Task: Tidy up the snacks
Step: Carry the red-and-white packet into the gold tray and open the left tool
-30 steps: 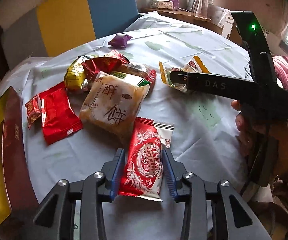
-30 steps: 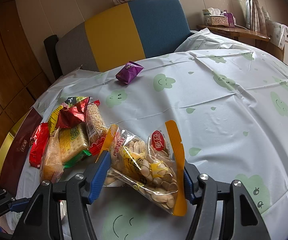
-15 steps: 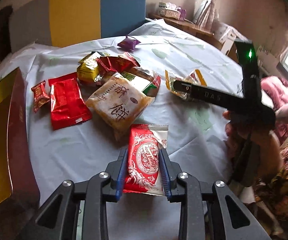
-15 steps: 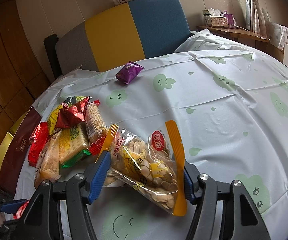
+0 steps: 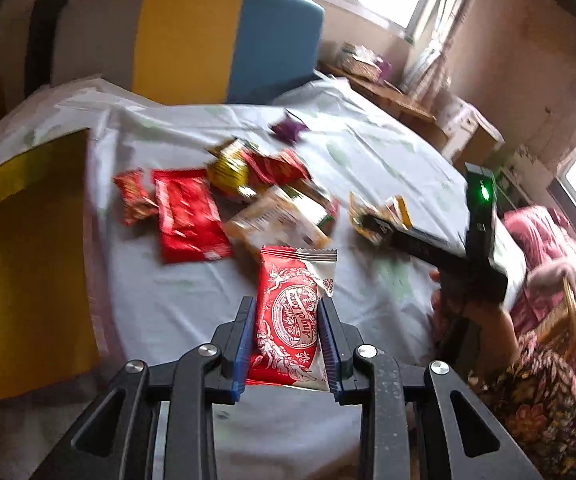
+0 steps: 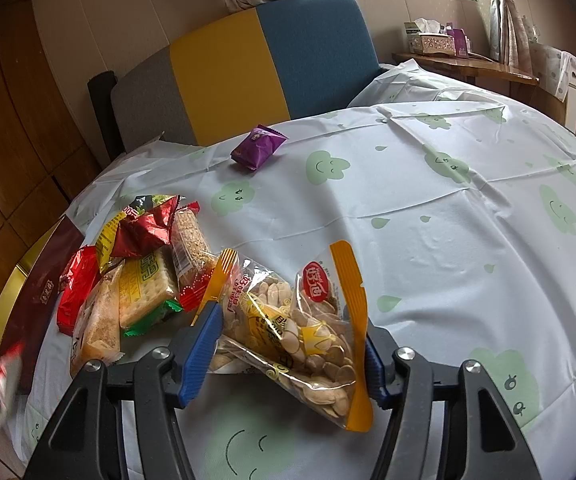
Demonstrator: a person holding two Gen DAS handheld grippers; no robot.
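Round table [image 6: 428,220] under a white cloth with green smiley clouds takes most of both views. Versus a second ago, the left view has swung: the gold-and-maroon box [image 5: 19,264] at the table's left edge now fills much more of the left side, and the snack pile sits farther off and is blurred. Left gripper [image 5: 288,344] has just been closing and is now clenched on the red-and-white wafer packet [image 5: 290,312], which is lifted off the cloth, near centre. The right view is unchanged. Right gripper [image 6: 283,344] grasps the clear seed bag [image 6: 296,320] with orange edges, near centre, far end tilted up.

Counts: one box, one seed bag, one wafer packet, one purple packet [image 6: 257,148] alone far on the cloth. The pile [image 6: 135,272] left of the seed bag holds about six or seven packets; overlap hides the exact number. A person's hand [image 5: 448,300] holds the right gripper's handle at the right of the left view.
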